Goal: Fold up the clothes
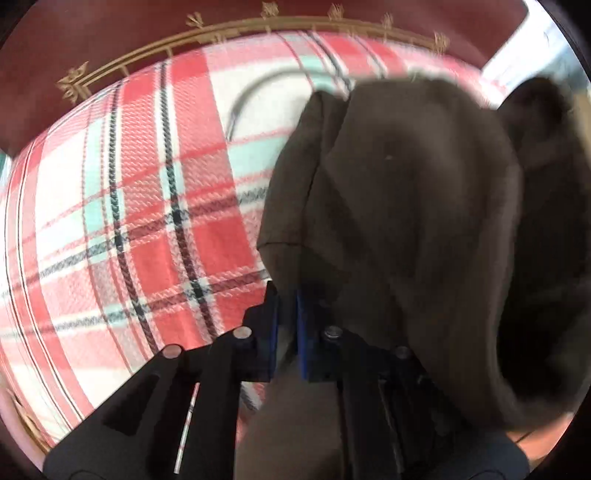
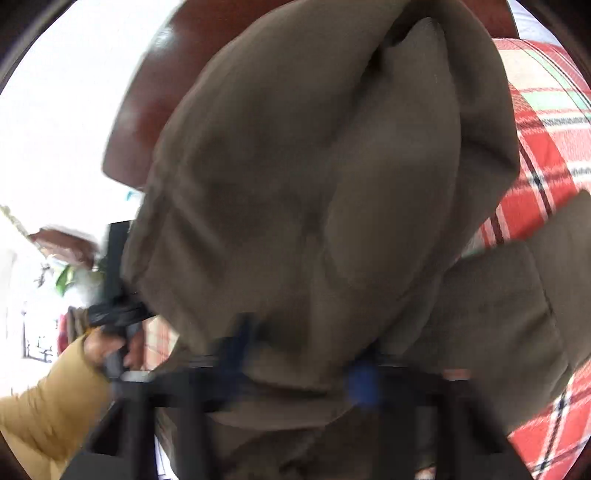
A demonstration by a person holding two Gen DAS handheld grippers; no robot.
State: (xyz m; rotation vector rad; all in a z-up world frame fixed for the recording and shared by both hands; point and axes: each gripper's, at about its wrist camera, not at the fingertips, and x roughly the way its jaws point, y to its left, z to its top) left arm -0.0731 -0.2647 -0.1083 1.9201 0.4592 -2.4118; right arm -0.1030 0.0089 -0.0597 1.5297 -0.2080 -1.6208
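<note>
A brown garment [image 1: 406, 206] hangs bunched over the red, white and mint plaid cloth [image 1: 147, 206]. My left gripper [image 1: 287, 314] sits at its lower left edge, blue pads close together with a fold of the brown fabric pinched between them. In the right wrist view the same brown garment [image 2: 314, 184] fills most of the picture. My right gripper [image 2: 301, 358] is smeared by blur. Its two blue pads [image 2: 364, 384] show on either side of a thick fold. The blur hides whether they press on it.
The plaid cloth covers a dark red wooden table [image 1: 110, 33] with a gold inlaid border. A thin grey curved line [image 1: 240, 99] lies on the plaid. A hand in a tan sleeve [image 2: 55, 398] holds the other gripper at lower left. A bright window is behind.
</note>
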